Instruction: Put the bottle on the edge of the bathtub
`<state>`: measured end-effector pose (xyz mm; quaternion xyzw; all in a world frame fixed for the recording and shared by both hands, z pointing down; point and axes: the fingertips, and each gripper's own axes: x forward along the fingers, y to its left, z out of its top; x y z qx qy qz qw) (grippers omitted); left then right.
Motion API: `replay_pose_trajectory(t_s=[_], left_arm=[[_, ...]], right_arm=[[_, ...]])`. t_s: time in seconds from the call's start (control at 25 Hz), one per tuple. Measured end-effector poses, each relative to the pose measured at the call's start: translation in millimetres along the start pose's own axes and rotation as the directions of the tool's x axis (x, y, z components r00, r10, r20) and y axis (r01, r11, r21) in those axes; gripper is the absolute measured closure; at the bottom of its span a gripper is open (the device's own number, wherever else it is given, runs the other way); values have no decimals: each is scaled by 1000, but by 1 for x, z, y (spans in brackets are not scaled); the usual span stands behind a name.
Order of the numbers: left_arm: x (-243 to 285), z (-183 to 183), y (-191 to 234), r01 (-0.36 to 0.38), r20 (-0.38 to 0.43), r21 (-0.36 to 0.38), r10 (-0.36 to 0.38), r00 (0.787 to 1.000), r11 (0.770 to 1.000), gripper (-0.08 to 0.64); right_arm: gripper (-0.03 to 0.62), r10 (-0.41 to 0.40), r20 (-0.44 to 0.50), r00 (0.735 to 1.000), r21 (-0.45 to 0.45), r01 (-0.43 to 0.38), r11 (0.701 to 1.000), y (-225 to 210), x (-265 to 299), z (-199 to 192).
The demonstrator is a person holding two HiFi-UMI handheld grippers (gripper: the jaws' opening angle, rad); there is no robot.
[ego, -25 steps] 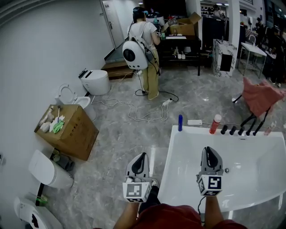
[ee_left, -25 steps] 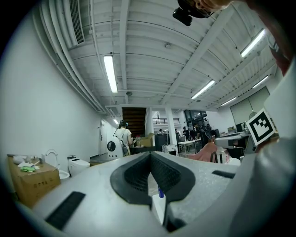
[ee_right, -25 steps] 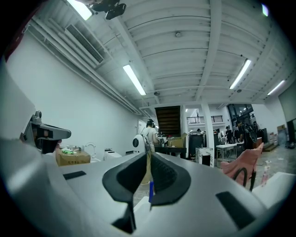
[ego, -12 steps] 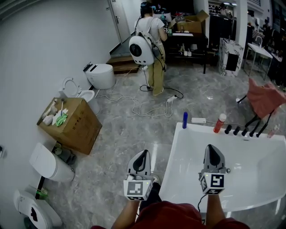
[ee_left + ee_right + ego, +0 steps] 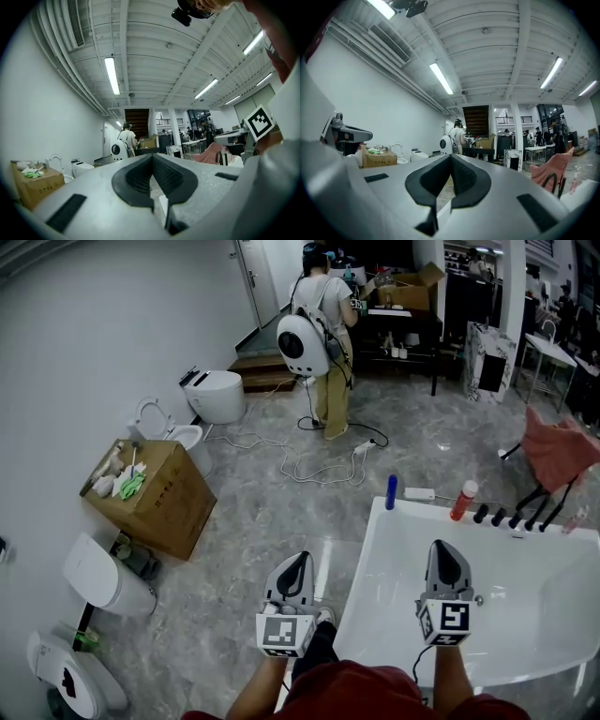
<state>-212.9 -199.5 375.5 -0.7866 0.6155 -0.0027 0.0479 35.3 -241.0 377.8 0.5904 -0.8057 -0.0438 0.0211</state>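
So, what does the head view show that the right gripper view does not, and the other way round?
Only the head view: the blue bottle and the red bottle standing on the far edge of the bathtub, and the white cable on the floor. Only the right gripper view: the ceiling lights, and the right gripper from close, jaws shut on nothing. Both: the person with the white backpack, the cardboard box, the pink cloth.

Bathtub (image 5: 401,563) clipped at right, blue bottle (image 5: 391,491) label unreadable
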Motion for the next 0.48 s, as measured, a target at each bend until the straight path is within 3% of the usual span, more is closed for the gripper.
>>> replay_pose_trajectory(t_s=[0.48], left_arm=[[-1, 5, 16, -39, 6, -16, 39, 999, 999, 554]], right_arm=[[594, 15, 0, 1000, -9, -15, 1000, 5, 9, 9]])
